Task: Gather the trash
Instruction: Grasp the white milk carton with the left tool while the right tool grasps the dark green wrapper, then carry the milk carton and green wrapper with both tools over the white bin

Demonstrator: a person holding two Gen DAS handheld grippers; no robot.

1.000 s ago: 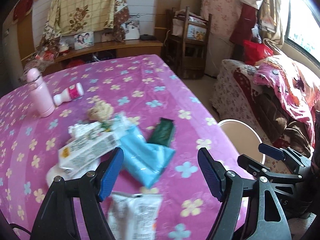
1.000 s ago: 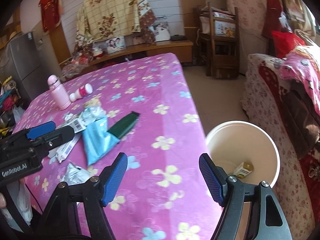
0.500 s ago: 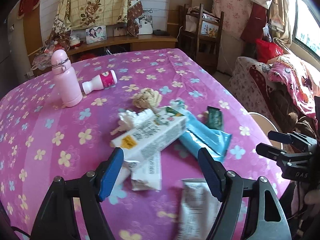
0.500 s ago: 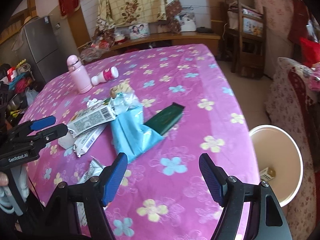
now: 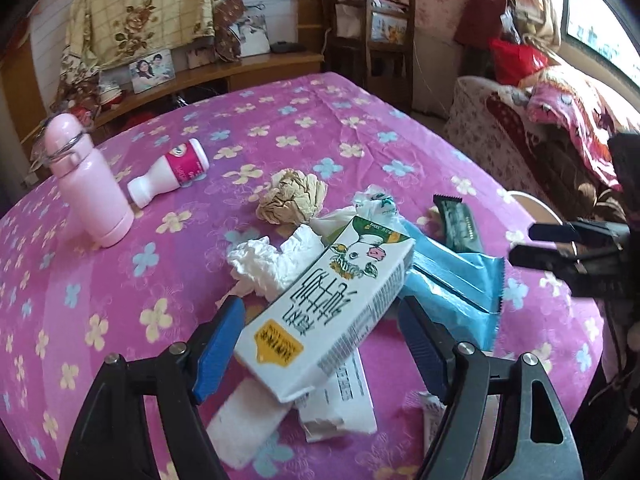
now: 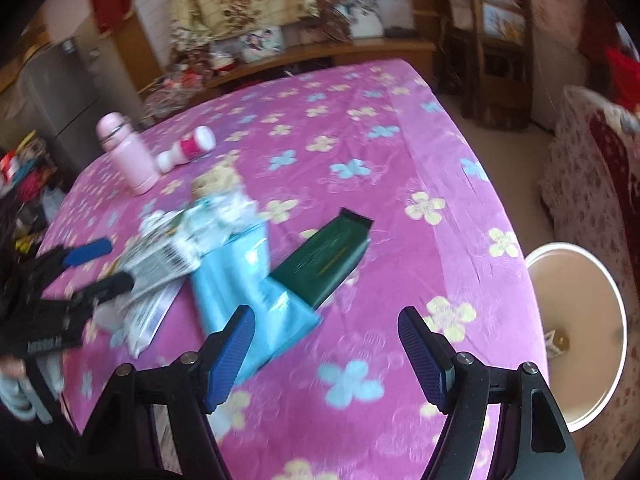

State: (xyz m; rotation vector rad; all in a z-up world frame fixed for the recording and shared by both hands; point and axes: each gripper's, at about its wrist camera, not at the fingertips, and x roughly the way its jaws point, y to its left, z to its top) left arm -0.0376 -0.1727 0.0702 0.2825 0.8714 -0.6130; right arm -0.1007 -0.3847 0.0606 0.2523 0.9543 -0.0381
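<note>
A heap of trash lies on the pink flowered tablecloth (image 5: 120, 272). A white milk carton (image 5: 328, 312) sits between the open fingers of my left gripper (image 5: 320, 344); I cannot tell whether they touch it. Around it lie white tissue (image 5: 272, 260), a brown crumpled paper ball (image 5: 292, 196), a light blue wrapper (image 5: 456, 280) and a dark green wrapper (image 5: 460, 224). My right gripper (image 6: 326, 352) is open and empty above the table's near edge, close to the blue wrapper (image 6: 244, 280) and the green wrapper (image 6: 324, 258). A white bin (image 6: 576, 320) stands on the floor at right.
A pink flask (image 5: 92, 184) stands upright at the far left, with a small pink and white bottle (image 5: 172, 172) lying beside it. More white packets (image 5: 344, 404) lie under the carton. A sofa (image 5: 560, 128) and a wooden chair (image 5: 372, 36) stand beyond the table.
My left gripper has moved forward and down until the milk carton lies between its fingers. My right gripper has swung left from the bin toward the blue and green wrappers.
</note>
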